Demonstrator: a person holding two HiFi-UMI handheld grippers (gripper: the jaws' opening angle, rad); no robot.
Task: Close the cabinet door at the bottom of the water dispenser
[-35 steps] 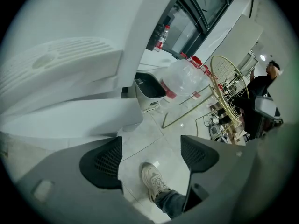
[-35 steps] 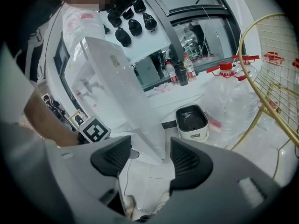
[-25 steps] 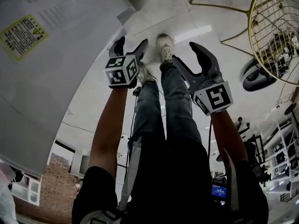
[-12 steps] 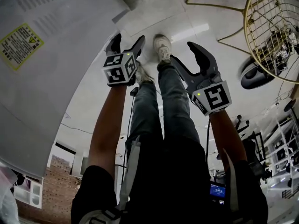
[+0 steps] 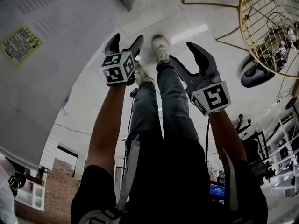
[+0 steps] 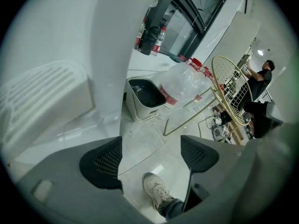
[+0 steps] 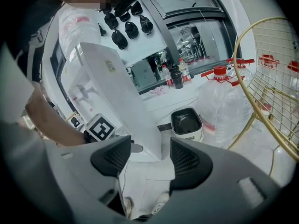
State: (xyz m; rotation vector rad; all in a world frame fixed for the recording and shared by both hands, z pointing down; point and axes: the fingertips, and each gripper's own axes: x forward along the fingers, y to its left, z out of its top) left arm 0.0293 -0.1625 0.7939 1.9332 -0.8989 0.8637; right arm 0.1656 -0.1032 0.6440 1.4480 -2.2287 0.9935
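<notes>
Head view, upper left: the tall white water dispenser (image 5: 56,73) with its yellow warning label (image 5: 19,43) has slid a little toward the frame's edge over the last second. The two tongs have barely shifted at centre frame, above the person's pale shoe (image 5: 162,45).

The left gripper (image 5: 127,40) stands with its jaws apart and nothing between them. Its own view shows only floor tile and the shoe in the gap (image 6: 150,155). The right gripper (image 5: 182,52) is likewise spread and empty. Its view looks between the jaws (image 7: 150,157) at the dispenser's white body (image 7: 119,106), with a white bin with a dark inside (image 7: 187,122) at the centre right.

The cabinet door should be low on that body. A white upright panel (image 6: 110,55) fills the upper left of the left gripper view, but I cannot tell whether it is the door. Neither gripper touches the dispenser, so I judge the push not yet begun.
</notes>
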